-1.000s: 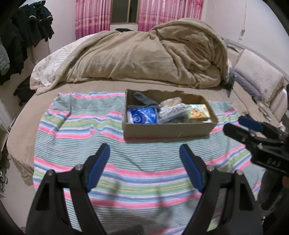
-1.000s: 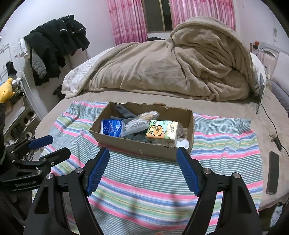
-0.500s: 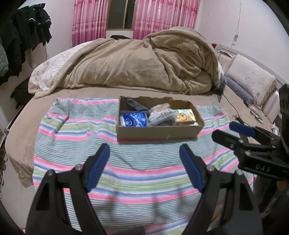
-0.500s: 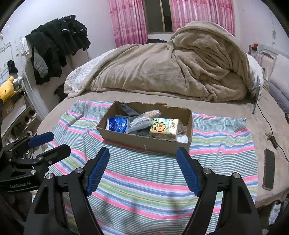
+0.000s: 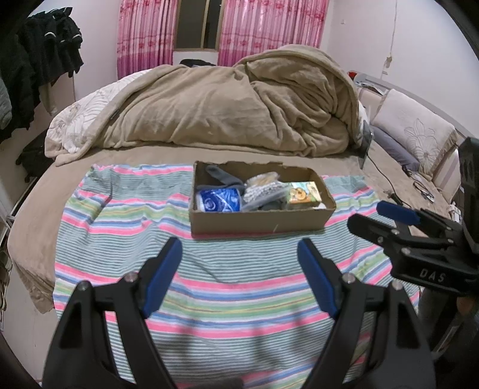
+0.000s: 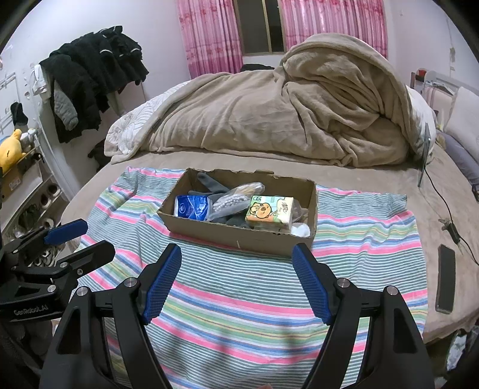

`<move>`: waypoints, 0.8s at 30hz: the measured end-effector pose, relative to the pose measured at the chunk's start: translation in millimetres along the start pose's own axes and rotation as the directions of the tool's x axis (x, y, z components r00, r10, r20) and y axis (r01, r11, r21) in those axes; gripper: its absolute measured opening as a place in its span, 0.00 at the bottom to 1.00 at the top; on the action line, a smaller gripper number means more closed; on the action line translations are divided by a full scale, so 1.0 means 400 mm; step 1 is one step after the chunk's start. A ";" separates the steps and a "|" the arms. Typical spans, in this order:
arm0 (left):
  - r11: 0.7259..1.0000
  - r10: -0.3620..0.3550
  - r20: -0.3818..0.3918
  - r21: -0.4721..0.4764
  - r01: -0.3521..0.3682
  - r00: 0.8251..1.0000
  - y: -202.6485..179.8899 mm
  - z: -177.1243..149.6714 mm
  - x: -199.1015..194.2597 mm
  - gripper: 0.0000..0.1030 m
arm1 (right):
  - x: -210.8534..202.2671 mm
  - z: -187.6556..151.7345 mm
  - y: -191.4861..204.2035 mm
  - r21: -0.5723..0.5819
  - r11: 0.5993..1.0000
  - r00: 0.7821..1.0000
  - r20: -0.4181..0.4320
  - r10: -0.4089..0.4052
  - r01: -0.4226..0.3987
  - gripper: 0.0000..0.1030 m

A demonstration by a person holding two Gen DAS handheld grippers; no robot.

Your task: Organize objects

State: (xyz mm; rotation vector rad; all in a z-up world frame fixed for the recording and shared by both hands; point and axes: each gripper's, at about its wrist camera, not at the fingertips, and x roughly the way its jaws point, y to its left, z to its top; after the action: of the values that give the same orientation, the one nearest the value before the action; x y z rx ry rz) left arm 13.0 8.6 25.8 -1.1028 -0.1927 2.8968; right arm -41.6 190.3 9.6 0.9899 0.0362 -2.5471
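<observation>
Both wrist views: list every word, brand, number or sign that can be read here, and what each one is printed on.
"DAS" — on the body of the right gripper, seen in the left wrist view.
"GenRobot.AI" — on the body of the left gripper, seen in the right wrist view.
Printed characters on the cartoon tissue pack in the cardboard box: too small to read.
Print on the blue packet: blurred, unreadable.

Even, soft indoor light; the window (image 6: 260,27) is dark. Faint shadows on the striped cloth (image 5: 227,287) below it. Sharp centre, edges bowed, corners black
</observation>
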 end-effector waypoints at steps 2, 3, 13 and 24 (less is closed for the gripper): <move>1.000 -0.001 -0.002 0.002 0.001 1.000 -0.003 0.002 0.004 0.78 | 0.000 0.000 0.000 0.000 1.000 1.000 0.000 0.000 0.000 0.77; 1.000 -0.002 -0.004 0.002 0.002 1.000 -0.004 0.002 0.006 0.78 | 0.000 0.000 0.000 0.000 1.000 1.000 0.000 0.000 0.000 0.77; 1.000 -0.010 -0.016 0.003 0.010 1.000 0.001 0.004 0.025 0.78 | 0.023 0.001 -0.017 0.011 1.000 1.000 -0.014 -0.003 0.004 0.77; 1.000 -0.009 -0.017 0.004 0.009 1.000 0.004 0.005 0.029 0.78 | 0.029 0.003 -0.016 0.014 1.000 1.000 -0.020 -0.003 0.003 0.77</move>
State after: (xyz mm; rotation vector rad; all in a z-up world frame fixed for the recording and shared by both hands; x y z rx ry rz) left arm 3.0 7.7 19.3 -1.1230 -0.1905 2.8777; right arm -52.3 191.7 2.1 1.0211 0.0252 -2.5438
